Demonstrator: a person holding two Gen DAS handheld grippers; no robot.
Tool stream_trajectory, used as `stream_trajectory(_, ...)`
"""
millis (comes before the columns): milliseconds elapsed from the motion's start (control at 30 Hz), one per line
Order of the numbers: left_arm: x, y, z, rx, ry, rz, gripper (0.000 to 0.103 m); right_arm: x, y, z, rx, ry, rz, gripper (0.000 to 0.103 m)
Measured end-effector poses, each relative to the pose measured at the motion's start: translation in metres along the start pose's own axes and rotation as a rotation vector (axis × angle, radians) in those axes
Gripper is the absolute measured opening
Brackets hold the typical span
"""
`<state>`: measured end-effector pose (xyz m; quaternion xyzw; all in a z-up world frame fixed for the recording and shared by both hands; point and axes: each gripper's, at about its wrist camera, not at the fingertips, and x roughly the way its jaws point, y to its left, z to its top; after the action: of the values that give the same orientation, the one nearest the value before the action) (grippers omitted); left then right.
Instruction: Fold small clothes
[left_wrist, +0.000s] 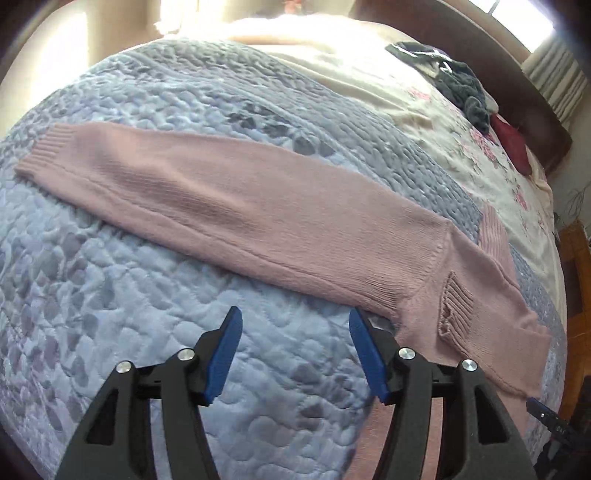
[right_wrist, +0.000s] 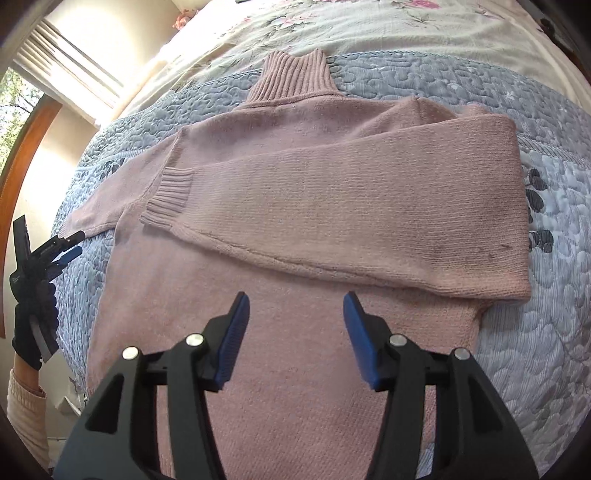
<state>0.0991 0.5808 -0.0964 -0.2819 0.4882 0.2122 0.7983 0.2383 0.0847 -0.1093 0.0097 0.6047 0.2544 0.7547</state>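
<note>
The pink turtleneck sweater (right_wrist: 303, 192) is soft matt knit, ribbed at collar and cuffs; the blue quilted bedspread (left_wrist: 155, 295) shows slightly glossy, puckered stitching.

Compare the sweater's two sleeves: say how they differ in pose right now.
The folded sleeve lies across the sweater's body, its cuff resting on the pink knit. The other sleeve stretches straight out to the side, flat on the blue quilt, not yet folded in. Its cuff lies on the quilt, far from the body. Both are the same pink knit with ribbed cuffs.
</note>
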Motion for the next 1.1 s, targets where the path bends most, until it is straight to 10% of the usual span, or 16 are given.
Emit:
stream_trajectory(267, -0.003, 0.144, 0.042, -0.336, -0.11, -0.016, 0.061, 0.021, 0.007, -0.002, -0.007, 0.016, -0.049, 0.053)
stream_trajectory(567, 0.014, 0.199, 0.078, -0.531, -0.203, -0.127, 0.059, 0.036, -0.006, -0.003, 0.035, 0.027, -0.065, 0.052)
stream_trajectory(700, 0.016, 0.2, 0.085, -0.518, -0.226, -0.124, 0.055, 0.04, -0.003, 0.0, 0.024, 0.031, -0.085, 0.053)
stream_trajectory(867, 0.018, 0.204, 0.086, -0.507, -0.221, -0.116, 0.01, 0.04, -0.002, 0.002, 0.03, 0.031, -0.09, 0.052)
stream_trajectory(1100, -0.016, 0.151, 0.086, -0.309, -0.294, -0.161, 0.006, 0.033, -0.003, -0.001, 0.025, 0.028, -0.085, 0.052)
